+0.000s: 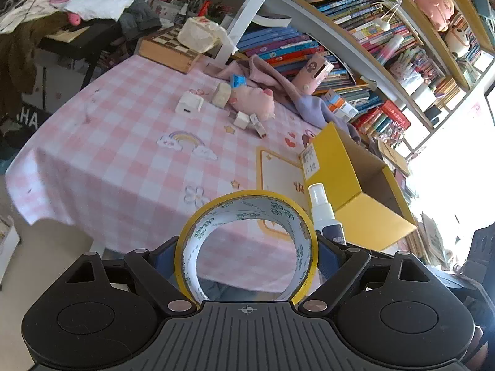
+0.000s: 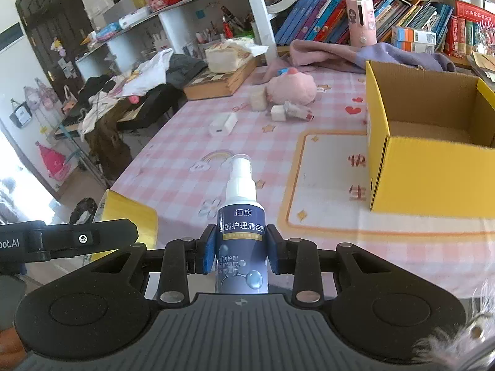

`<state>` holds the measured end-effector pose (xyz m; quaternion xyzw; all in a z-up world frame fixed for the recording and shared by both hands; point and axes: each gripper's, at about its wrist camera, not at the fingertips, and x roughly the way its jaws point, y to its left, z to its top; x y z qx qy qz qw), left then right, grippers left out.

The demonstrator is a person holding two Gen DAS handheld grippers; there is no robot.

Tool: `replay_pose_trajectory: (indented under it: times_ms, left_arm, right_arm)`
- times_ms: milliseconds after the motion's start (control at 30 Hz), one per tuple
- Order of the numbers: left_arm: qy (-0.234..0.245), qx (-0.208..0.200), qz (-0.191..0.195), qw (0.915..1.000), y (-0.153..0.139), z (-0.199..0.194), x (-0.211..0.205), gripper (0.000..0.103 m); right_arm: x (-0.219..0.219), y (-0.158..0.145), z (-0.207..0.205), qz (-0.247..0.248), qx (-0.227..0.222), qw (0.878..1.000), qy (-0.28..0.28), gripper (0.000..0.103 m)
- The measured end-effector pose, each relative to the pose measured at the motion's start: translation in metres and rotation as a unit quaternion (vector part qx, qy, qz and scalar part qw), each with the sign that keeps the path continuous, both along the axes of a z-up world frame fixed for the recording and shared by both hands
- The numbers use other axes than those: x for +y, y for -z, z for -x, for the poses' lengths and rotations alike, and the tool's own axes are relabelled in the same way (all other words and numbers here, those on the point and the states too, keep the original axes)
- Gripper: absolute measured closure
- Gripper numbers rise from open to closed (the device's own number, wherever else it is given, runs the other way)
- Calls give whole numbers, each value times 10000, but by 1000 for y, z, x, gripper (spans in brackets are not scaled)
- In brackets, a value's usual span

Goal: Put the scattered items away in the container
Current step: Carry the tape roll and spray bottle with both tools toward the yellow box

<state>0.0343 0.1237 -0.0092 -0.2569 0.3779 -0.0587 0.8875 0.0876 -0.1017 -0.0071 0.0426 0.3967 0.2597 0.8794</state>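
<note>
My left claw (image 1: 247, 256) is closed around a roll of yellow tape (image 1: 247, 244), its blue pads (image 1: 162, 262) pressing the roll's outer sides, the ring standing on edge so I look straight through its hole. My right claw (image 2: 241, 247) is clamped on a blue spray bottle (image 2: 241, 235), pads on either side of the label, white nozzle pointing up and away from me.

I take the yellow cardboard box (image 2: 433, 179) as my landmark. It stands open-topped on the pink checked table (image 2: 173, 167), toward its right part, and nothing shows on the part of its brown floor I can see. The bottle is held left of the box and nearer to me, well apart from its near wall. From the left wrist the tape hangs over the table's near edge, with the box ahead and to the right and the bottle just beside the tape on the box's side.

Between both claws and the box lies a bare stretch of cloth with an orange-bordered panel (image 2: 324, 185) touching the box's left wall. The remaining loose things sit farther away, beyond the box's left side: a white charger block (image 2: 223, 124), a pink plush toy (image 2: 292, 88), and small white pieces (image 2: 289, 112) just in front of the plush. Behind the box a purple cloth (image 2: 355, 54) lies against the bookshelf (image 2: 324, 15).
</note>
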Motion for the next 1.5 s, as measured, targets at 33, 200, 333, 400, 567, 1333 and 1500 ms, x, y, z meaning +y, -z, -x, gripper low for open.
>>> replay_pose_trajectory:
  times_ms: [33,200,333,400,567,1333,1500]
  left_arm:
    - [-9,0,20,10000,0,4,0,15]
    - [108,59,137,9998,3,18,-9,15]
    - [336,50,259,9991,6,23,-21,15]
    - [460,20,303,9985,6,23,-27,15]
    - [800,-36,445,9958,6,21,-44,15]
    - [2172,122,589,9743,12,1,-129,15]
    - [2383,103,602,9693,11,-7,-147,15]
  right_arm:
    - [0,-1,6,6,0,10000,-17,72]
    - [-8,-3,32,114,-13,9999,62,72]
    - [-24,-4,49,210,-12,9993,320,72]
    - [-32,-5,55,258,-27,9985,475,72]
    - [-53,-8,70,389,-36,9956,846,72]
    - [-135,-7,111,568,148,9740,2187,72]
    - [-150,-7,111,573,145,9699,2362,72]
